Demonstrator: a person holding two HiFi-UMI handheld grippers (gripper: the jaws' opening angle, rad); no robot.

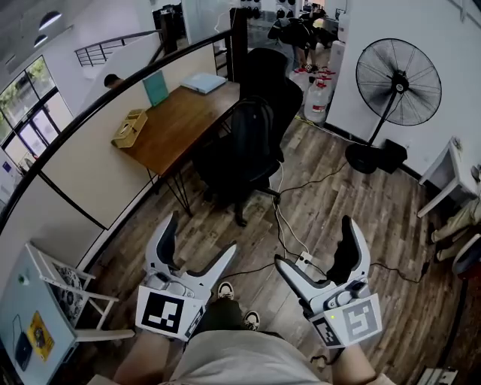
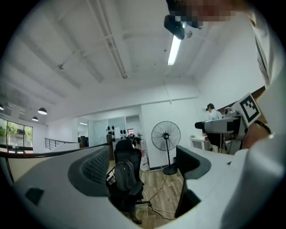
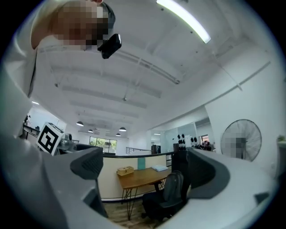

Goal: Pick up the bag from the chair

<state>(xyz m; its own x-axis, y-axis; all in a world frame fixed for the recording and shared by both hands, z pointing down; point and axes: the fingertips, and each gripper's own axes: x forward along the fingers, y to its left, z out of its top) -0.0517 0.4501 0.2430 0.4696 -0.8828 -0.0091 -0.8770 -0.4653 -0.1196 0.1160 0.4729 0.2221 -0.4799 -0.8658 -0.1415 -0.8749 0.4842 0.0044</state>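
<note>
Currently I'm holding the left gripper (image 1: 201, 234) and right gripper (image 1: 313, 242) released, empty, far from the dark grey fabric backpack (image 1: 254, 135) sitting on the black office chair (image 1: 225, 177); a shove risks rolling that chair.

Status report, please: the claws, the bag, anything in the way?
Left claw, right claw: open, empty. Bag on chair, untouched. Cables on floor ahead.

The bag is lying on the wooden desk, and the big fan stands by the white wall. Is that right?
Not quite. The bag sits on the black chair beside the wooden desk, not on the desk, as the head view shows. The big fan does stand by the white wall.
</note>
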